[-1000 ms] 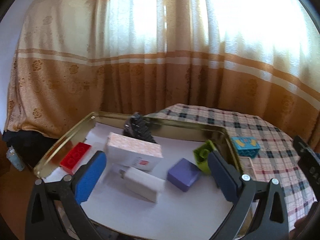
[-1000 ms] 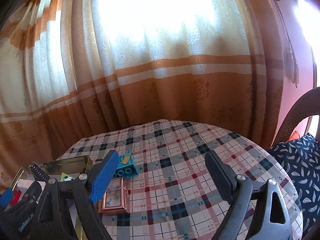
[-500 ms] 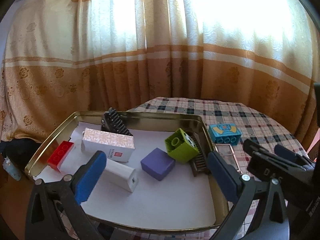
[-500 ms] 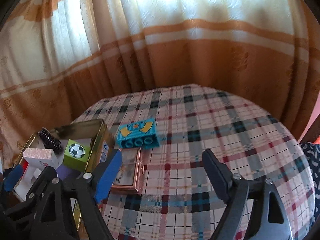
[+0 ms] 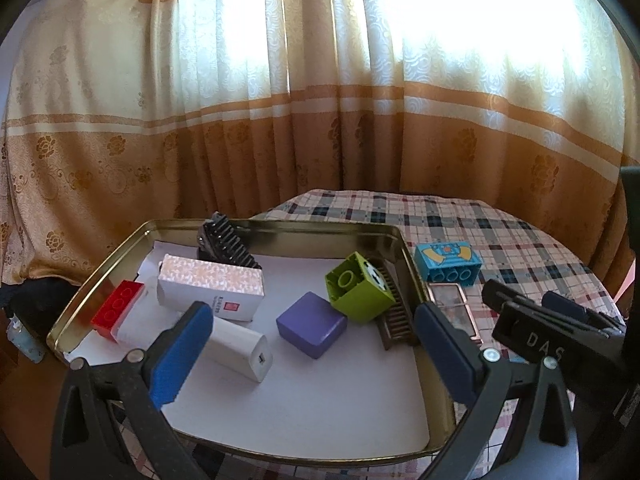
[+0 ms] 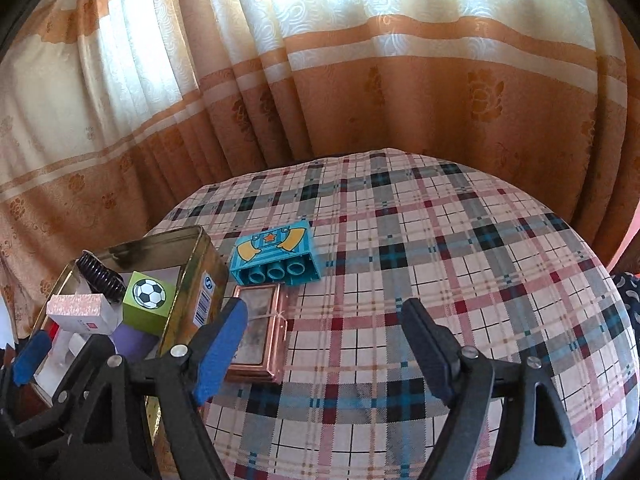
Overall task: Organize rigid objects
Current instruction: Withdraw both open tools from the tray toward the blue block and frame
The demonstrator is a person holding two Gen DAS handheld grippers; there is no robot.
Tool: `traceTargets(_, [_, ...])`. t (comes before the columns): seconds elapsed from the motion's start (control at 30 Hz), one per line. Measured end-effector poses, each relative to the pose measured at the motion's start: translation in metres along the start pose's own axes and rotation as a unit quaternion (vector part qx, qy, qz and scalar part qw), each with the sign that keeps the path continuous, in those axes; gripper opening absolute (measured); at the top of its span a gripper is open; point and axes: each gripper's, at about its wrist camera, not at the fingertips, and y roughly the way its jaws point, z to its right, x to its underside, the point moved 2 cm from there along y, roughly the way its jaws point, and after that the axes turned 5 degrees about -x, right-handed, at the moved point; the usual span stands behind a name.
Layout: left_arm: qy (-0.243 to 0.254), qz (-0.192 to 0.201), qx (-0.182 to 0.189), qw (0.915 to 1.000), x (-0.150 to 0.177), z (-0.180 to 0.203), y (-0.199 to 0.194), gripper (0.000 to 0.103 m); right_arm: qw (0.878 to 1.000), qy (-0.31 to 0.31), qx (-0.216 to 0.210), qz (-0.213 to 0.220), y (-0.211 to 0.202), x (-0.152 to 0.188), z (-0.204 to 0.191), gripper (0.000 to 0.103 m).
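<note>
In the left wrist view, the left gripper [image 5: 310, 354] is hovering with jaws spread over the tin tray [image 5: 280, 230] holding the green block [image 5: 360, 294], while in the right wrist view the right gripper [image 6: 326, 354], jaws spread and empty, is hanging above the bench [image 6: 460, 248] near the blue block [image 6: 276, 256] and copper frame [image 6: 260, 334].

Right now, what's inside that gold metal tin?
The tin holds a red brick, patterned box, white charger, purple block, green block and two combs. Anything beneath them is hidden.

tin tray [image 5: 280, 236]: shiny brass-toned metal | blue brick [image 6: 276, 258]: glossy plastic | tablecloth [image 6: 440, 240]: matt woven plaid | curtain [image 6: 360, 100]: patterned cloth
</note>
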Motion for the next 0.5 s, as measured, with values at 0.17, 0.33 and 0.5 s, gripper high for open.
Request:
traceTargets(0.17, [-0.001,0.012,0.005,0.9999,0.001,-0.001,-0.008,0.103,1.0,-0.009,-0.008,-0.003,0.0,0.0,-0.001,0.081])
traceTargets(0.33, [-0.013,0.031,0.009,0.9994,0.004,-0.009,-0.022,0.103,0.999,-0.023,-0.028,-0.018,0.005,0.0,-0.007,0.069])
traceTargets(0.5, [-0.036,0.056,0.004,0.9978,0.01,-0.024,-0.039,0.103,0.997,-0.018,-0.053,-0.058,0.023,0.001,-0.008,0.065])
